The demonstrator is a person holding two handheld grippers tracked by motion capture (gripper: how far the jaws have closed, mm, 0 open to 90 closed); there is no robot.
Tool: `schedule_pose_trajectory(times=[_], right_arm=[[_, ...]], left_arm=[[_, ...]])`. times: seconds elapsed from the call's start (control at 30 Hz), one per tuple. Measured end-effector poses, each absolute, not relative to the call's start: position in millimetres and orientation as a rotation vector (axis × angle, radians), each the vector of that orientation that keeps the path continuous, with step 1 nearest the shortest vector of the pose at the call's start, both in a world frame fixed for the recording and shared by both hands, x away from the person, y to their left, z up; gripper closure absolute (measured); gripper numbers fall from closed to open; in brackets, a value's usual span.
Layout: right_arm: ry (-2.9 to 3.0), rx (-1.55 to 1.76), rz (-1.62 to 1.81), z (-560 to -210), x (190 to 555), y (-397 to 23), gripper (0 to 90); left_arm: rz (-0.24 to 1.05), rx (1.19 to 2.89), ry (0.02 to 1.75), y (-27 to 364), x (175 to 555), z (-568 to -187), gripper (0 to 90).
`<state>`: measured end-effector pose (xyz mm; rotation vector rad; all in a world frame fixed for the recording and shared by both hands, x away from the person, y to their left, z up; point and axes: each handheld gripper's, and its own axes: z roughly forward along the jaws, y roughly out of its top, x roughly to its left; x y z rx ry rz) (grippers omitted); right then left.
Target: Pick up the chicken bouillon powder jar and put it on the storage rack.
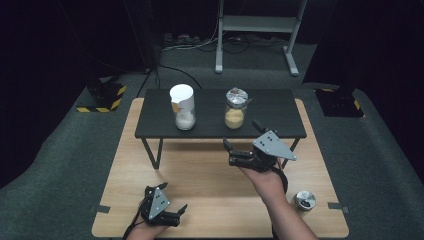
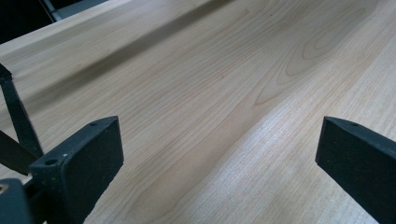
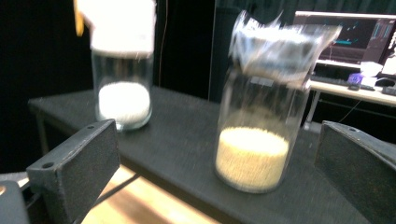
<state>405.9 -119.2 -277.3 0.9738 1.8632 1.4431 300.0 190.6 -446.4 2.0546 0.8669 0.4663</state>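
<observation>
The jar with the yellow grains is what my right tongs are pointed at. It sits right of center in the right gripper view, upright on the dark tabletop, with crinkled foil over its mouth. In the high view that same jar is just above center, and my right tongs hang in front of it, lower in the frame and not touching it. Those tongs are spread wide with nothing between them; in the right gripper view the two black jaws frame the jar from the bottom corners.

The other jar, white lid and white stuff inside, stands to the left of the yellow one on the same dark tabletop, well apart from it. In the right gripper view it's at the upper left, a bit blurry.

My left tongs are down at the bottom left of the high view, low over the light wooden tabletop, also wide open and empty. The left gripper view has bare wood grain between the jaws.

A small round metal lid lies on the wood at the lower right, just beside my right forearm.
</observation>
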Motion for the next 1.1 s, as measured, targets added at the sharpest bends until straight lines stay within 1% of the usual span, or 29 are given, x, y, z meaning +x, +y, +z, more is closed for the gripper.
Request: schedule_pose_trajectory(times=[0.37, 0.8, 0.83, 0.93, 1.1], right_arm=[[1.945, 0.988, 1.389, -306, 384, -120, 0.0], [2.072, 1.04, 1.285, -365, 357, -125, 0.0], [2.072, 1.04, 1.285, -365, 357, -125, 0.0], [2.108, 1.068, 1.262, -383, 350, -126, 0.0], [2.146, 1.082, 1.225, -400, 342, -127, 0.0]], left_arm=[[0.467, 2.054, 0.865, 191, 300, -446, 1.1], [0.469, 2.053, 0.863, 191, 300, -446, 1.1], [0.469, 2.053, 0.863, 191, 300, -446, 1.1], [0.467, 2.054, 0.865, 190, 300, -446, 1.1], [0.464, 2.054, 0.868, 191, 300, -446, 1.1]])
